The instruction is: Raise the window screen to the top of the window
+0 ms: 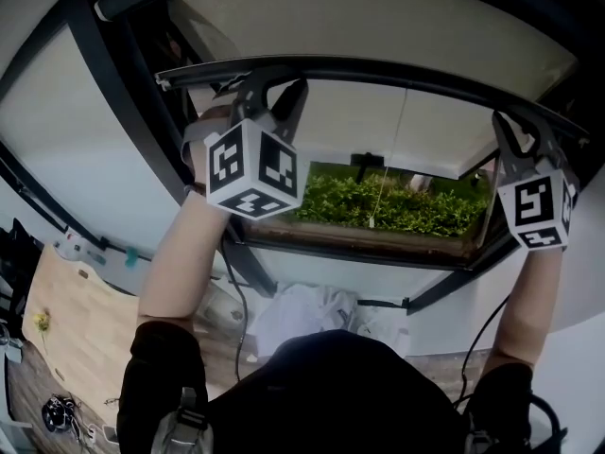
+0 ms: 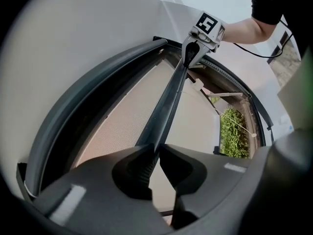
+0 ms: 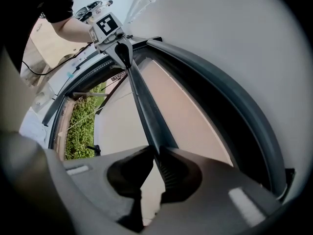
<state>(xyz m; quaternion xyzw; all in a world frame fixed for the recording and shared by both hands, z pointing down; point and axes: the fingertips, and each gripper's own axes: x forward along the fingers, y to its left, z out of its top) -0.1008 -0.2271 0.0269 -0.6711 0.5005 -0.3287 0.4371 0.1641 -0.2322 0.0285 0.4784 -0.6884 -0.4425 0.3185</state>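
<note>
Had both arms up at the window, grippers pointing level. Got the left gripper (image 1: 271,91) clamped on the dark pull bar (image 1: 397,70) of the window screen (image 2: 117,126), near the bar's left end. Kept the jaws nearly together there, with the bar's thin edge pinched between the ribbed pads (image 2: 145,169). Same deal with the right gripper (image 1: 515,129) near the other end: shut on that bar, nothing else in the jaws.

Looked along the bar in the left gripper view and spotted the right gripper biting it at the far end. Checked the right gripper view and found the left gripper (image 3: 123,58) doing likewise.

Found the bar high in the opening, near the curved dark window frame (image 2: 88,92) but apart from it. Saw a band of pale mesh between the two. Could see a green hedge (image 1: 397,206) through the open part on the bar's other side, plus a thin cord (image 1: 379,197) hanging in front of it. Caught some wooden floor (image 1: 76,320) low on the left of the head view, well below everything.
</note>
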